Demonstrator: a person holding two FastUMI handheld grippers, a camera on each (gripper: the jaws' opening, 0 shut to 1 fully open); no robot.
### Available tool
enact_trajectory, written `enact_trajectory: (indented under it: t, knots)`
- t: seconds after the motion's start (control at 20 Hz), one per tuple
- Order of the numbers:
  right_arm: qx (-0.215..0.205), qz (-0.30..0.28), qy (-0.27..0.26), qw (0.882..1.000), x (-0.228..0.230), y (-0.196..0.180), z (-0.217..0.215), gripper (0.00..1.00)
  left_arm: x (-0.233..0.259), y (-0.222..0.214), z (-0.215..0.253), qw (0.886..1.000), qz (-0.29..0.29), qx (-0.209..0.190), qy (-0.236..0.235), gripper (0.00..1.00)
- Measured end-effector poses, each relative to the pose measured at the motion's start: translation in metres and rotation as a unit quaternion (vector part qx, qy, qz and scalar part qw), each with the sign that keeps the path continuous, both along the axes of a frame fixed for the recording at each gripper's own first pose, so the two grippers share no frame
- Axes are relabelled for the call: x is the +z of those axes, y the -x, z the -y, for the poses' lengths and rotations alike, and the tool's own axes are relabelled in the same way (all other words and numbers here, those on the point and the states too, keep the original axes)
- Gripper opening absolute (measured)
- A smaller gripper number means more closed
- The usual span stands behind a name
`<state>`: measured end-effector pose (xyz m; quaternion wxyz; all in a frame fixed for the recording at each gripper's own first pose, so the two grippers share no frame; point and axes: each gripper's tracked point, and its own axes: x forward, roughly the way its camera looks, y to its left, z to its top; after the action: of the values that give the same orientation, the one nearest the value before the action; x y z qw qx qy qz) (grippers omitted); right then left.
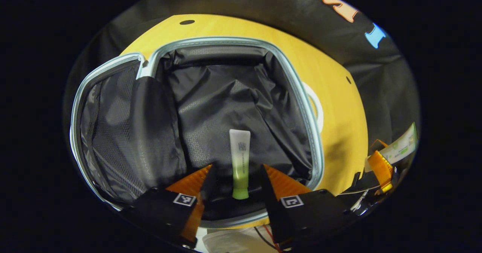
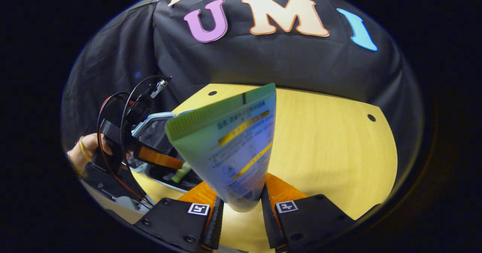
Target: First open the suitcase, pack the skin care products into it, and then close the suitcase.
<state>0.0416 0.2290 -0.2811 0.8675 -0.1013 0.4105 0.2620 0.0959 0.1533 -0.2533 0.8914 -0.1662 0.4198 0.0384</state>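
suitcase (image 1: pixel 308 106) lies open on table (image 1: pixel 339 106). left gripper (image 1: pixel 236 172) fingers spread, small green-white tube (image 1: pixel 240 162) on black lining between them, untouched. right gripper (image 2: pixel 241 196) clamps large green tube (image 2: pixel 229 147), left of it suitcase edge (image 2: pixel 156 119).

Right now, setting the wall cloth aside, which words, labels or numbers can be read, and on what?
Large tube in the right tongs: printed lines, too blurred to read.
Small tube in the suitcase: print block, too small to read.
Square markers on the tongs: patterns, no words.
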Motion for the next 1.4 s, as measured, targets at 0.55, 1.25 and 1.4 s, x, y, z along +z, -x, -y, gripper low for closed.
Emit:
enact_trajectory:
  t: [0.55,1.25,1.4]
  knots:
    - [0.049,-0.198,-0.007,0.979,-0.082,0.037,-0.118,0.50,0.078,0.089,-0.113,0.988,0.101,0.115,-0.003,0.95]
    - [0.009,-0.187,0.053,0.981,-0.131,0.032,-0.114,0.39,0.072,0.211,-0.352,0.941,0.102,0.321,-0.009,0.95]
    - [-0.002,-0.187,0.005,0.982,-0.115,0.033,-0.128,0.74,0.043,0.201,-0.374,0.940,0.091,0.330,-0.005,0.96]
